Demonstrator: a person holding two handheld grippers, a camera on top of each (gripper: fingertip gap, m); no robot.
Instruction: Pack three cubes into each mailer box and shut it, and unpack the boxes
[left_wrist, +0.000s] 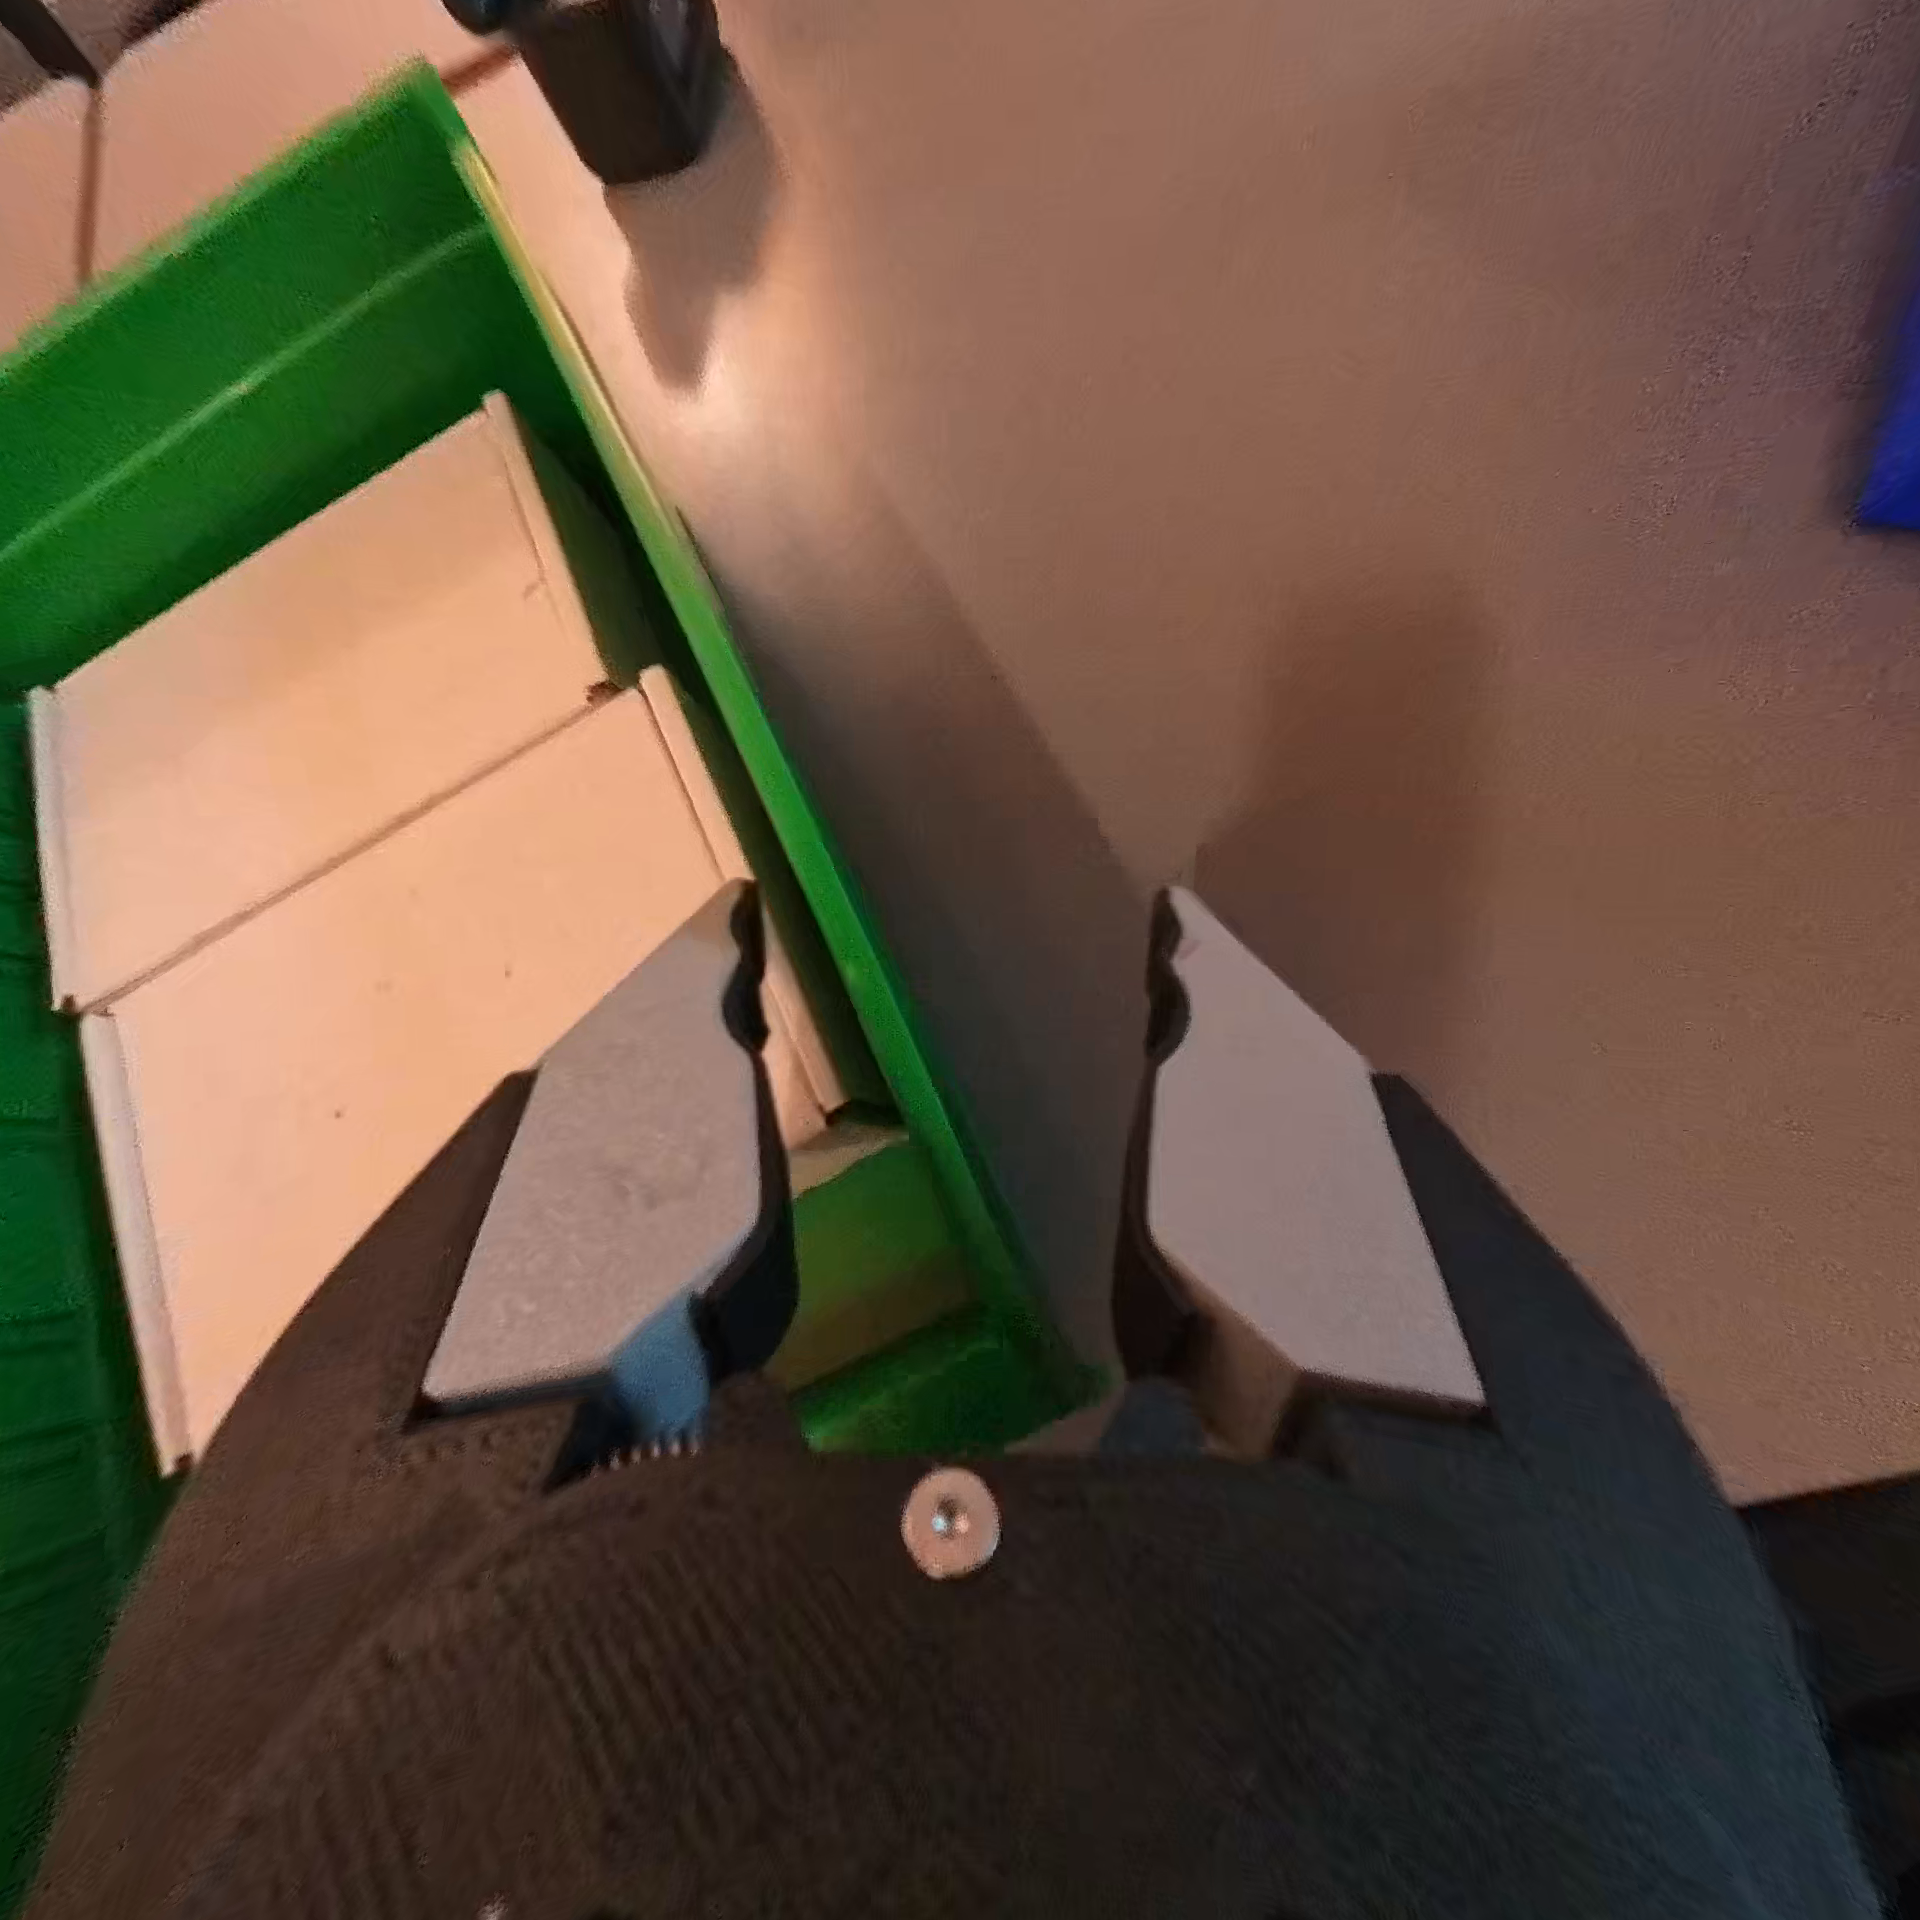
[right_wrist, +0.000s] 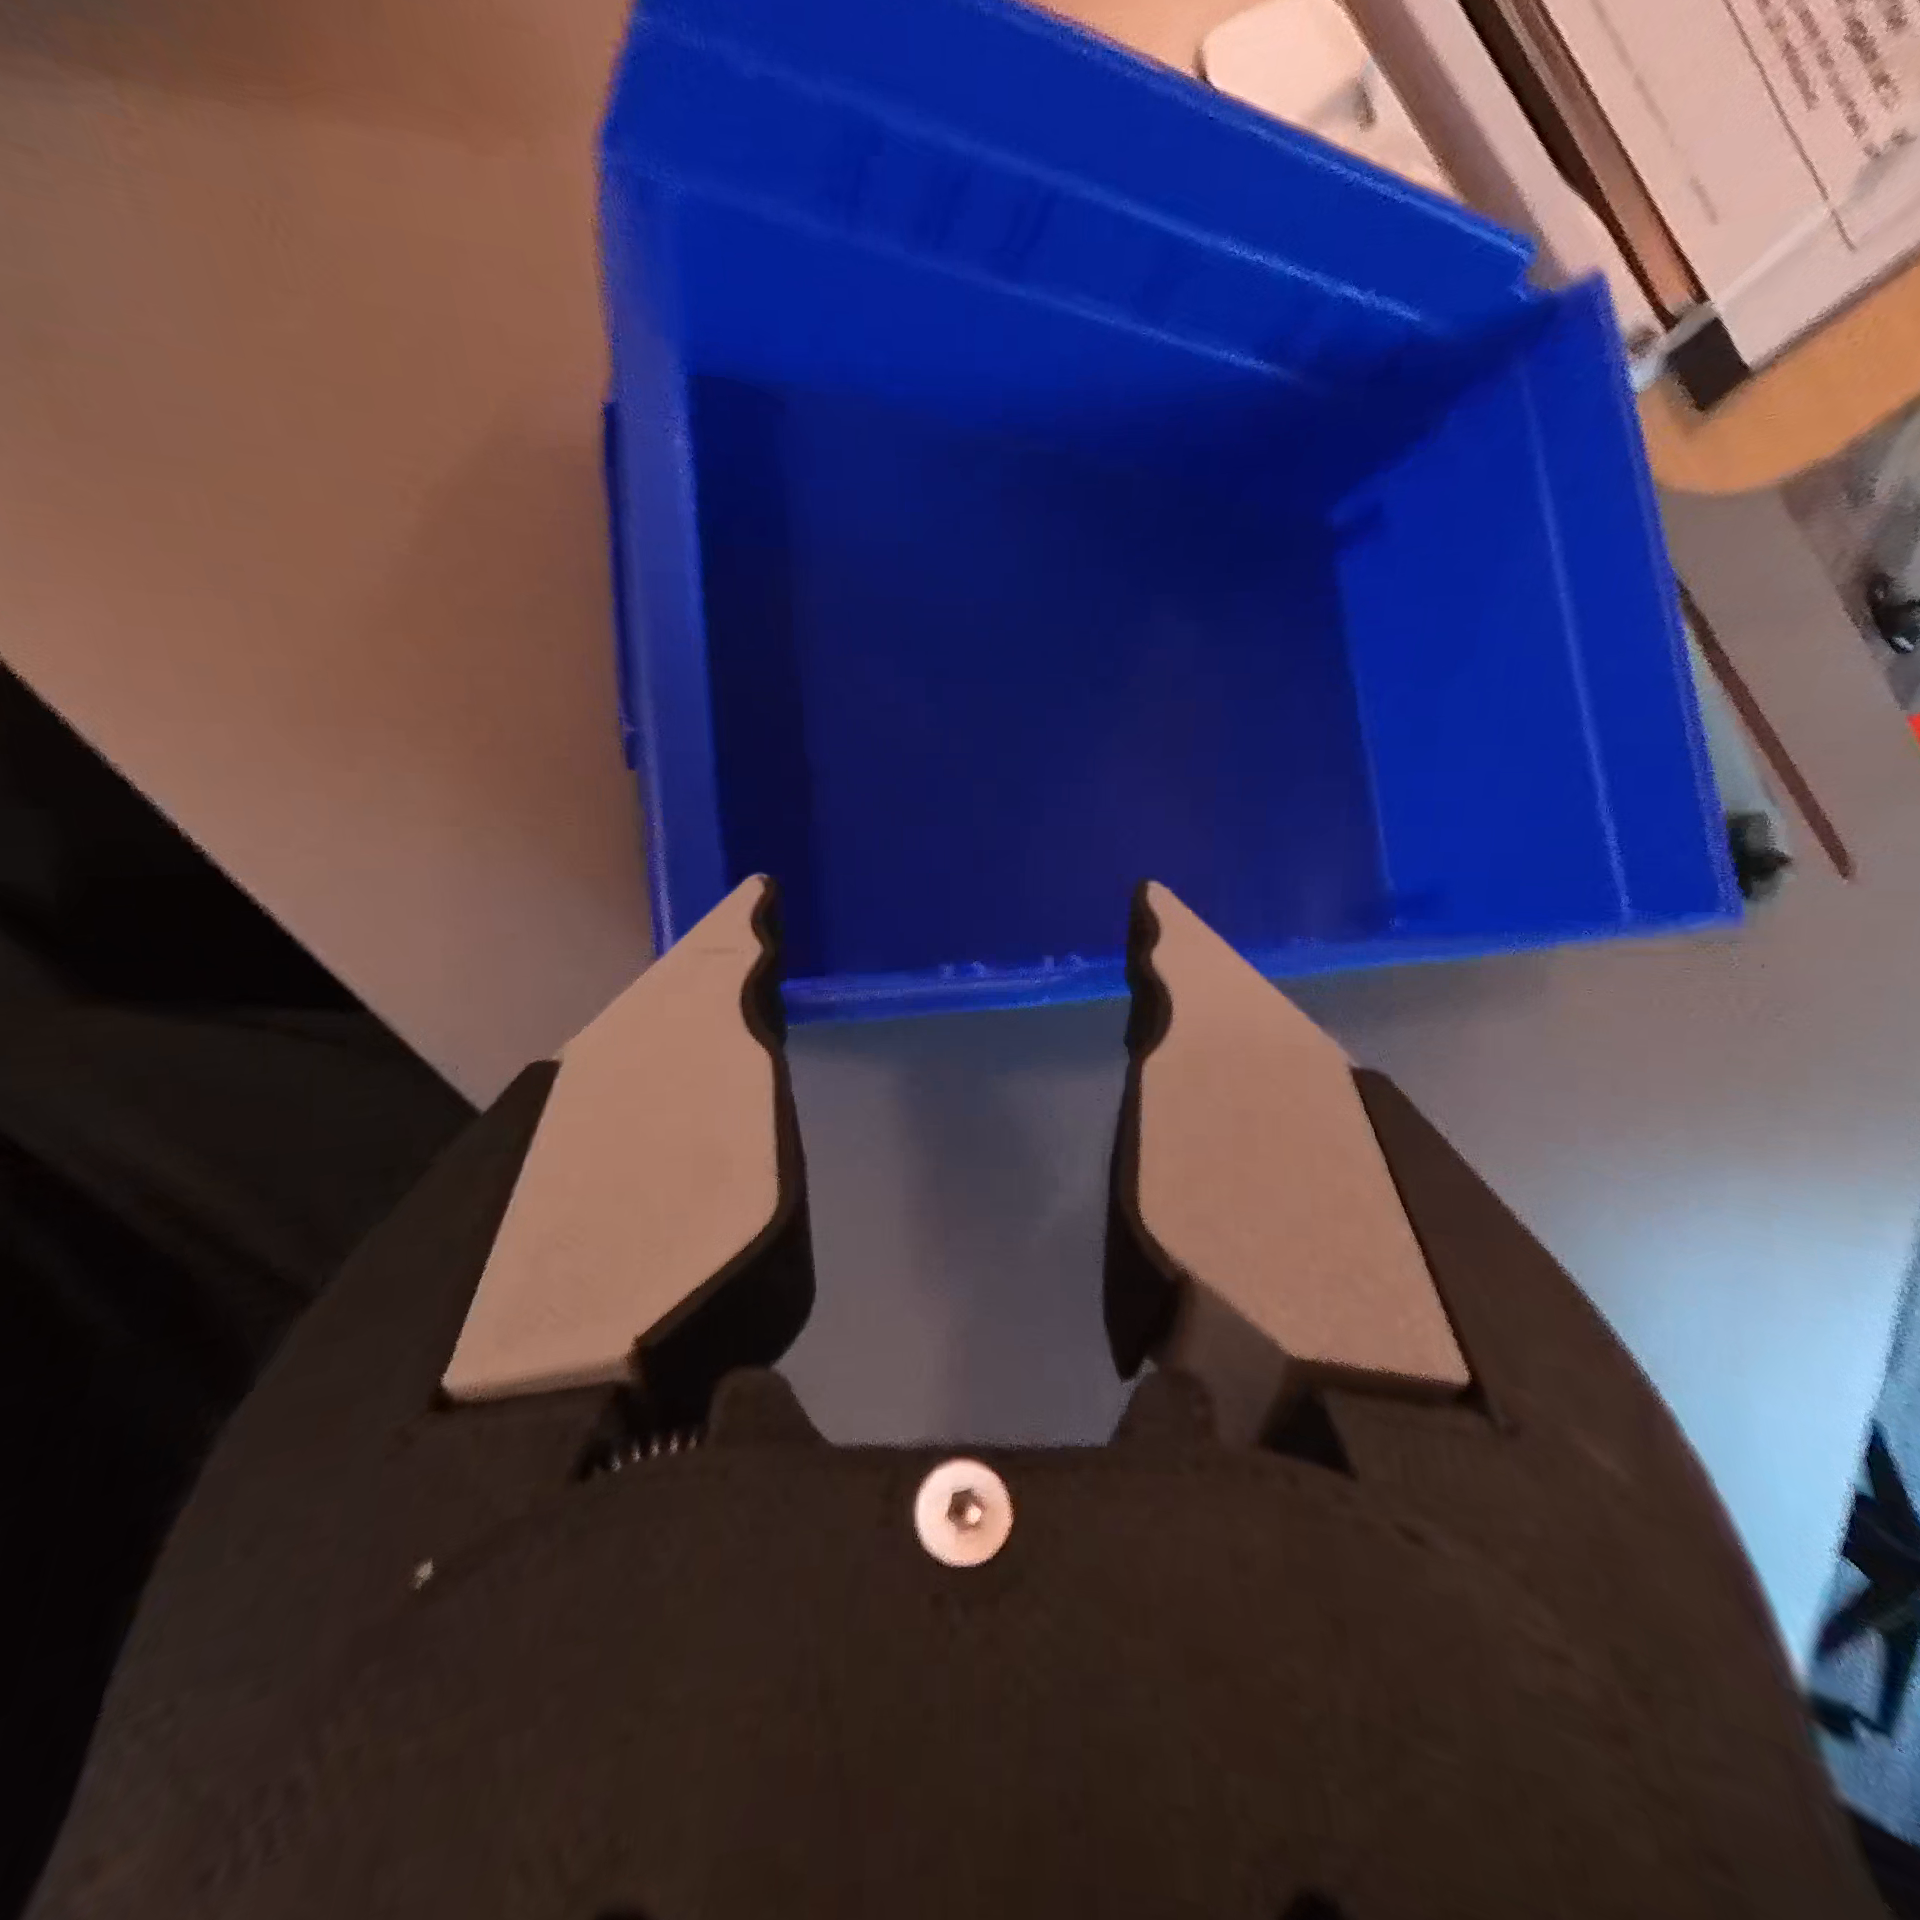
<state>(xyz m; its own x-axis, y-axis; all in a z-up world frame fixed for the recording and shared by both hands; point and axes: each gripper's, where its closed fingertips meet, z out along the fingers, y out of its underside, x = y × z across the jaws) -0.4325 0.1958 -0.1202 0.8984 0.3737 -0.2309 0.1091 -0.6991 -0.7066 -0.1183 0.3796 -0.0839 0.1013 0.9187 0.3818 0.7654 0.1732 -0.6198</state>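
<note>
In the left wrist view a green bin (left_wrist: 727, 665) holds two shut pale mailer boxes, one farther (left_wrist: 301, 665) and one nearer (left_wrist: 416, 1039), side by side. My left gripper (left_wrist: 956, 914) is open and empty, hovering over the bin's right wall, its left finger over the nearer box. In the right wrist view a blue bin (right_wrist: 1507, 644) stands on the table, and I see nothing inside it. My right gripper (right_wrist: 951, 914) is open and empty above the bin's near rim. No cubes are in view.
The pale table (left_wrist: 1351, 416) spreads right of the green bin. A dark object (left_wrist: 623, 94) stands at the far edge, with more pale boxes (left_wrist: 208, 156) behind the green bin. A blue bin corner (left_wrist: 1886, 416) shows at the right. The floor (right_wrist: 1818, 1039) lies right of the table.
</note>
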